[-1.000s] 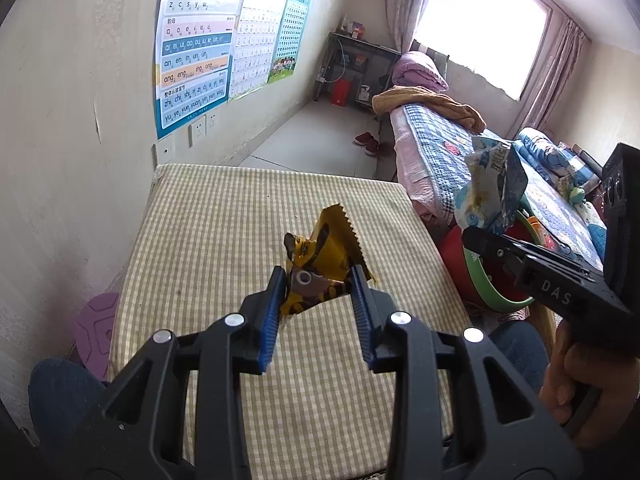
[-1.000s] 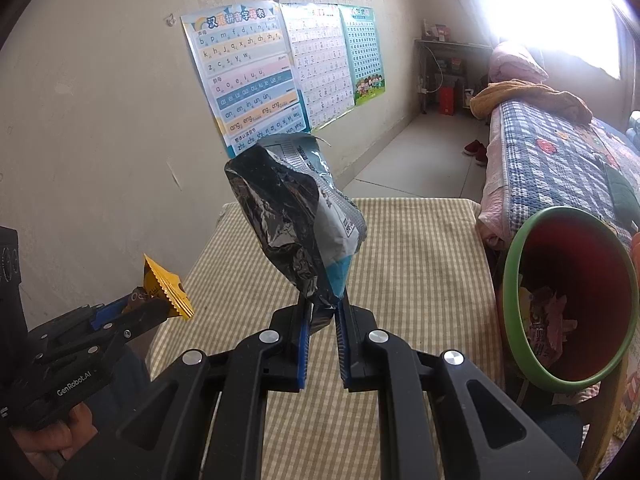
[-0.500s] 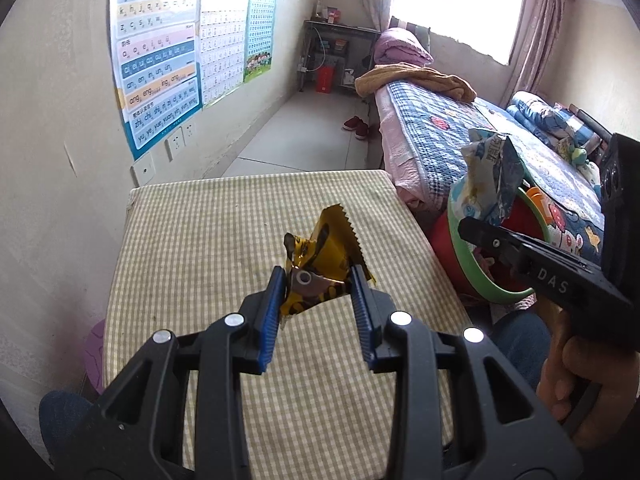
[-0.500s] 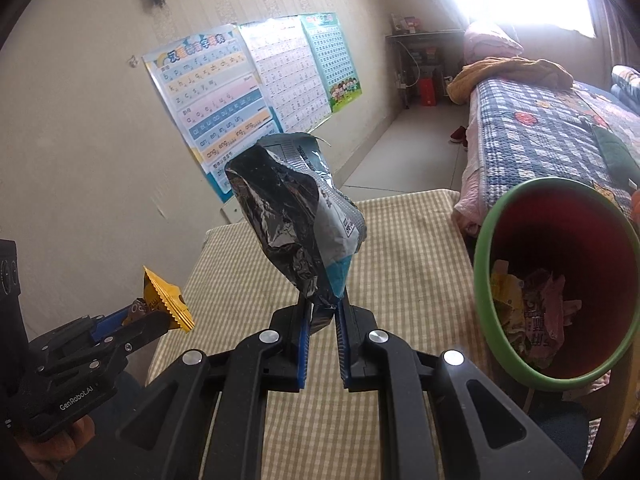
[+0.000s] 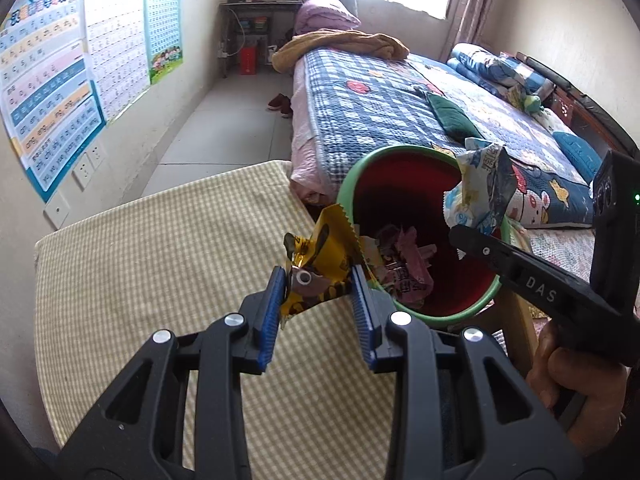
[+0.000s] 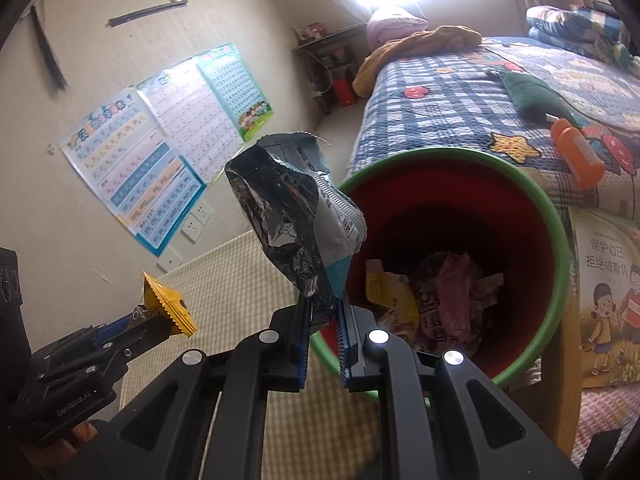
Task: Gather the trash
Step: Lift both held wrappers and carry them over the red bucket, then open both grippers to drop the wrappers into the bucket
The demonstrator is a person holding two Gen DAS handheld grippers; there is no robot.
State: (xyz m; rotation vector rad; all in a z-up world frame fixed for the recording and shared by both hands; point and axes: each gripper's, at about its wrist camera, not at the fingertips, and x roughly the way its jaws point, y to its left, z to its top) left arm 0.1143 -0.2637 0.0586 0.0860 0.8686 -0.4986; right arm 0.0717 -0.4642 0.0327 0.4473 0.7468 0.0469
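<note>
Left tool is clamping a yellow wrapper; right tool is pinching a silver-blue bag — both are hanging beside the bin, beyond the surface, ready for dropping.

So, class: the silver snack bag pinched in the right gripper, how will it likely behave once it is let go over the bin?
The silver snack bag looks crumpled and empty, so it is probably light and may flutter rather than drop straight. It stands above the right gripper on its own, so the foil seems fairly stiff. The red bin has a wide mouth, so it should probably land inside.
</note>
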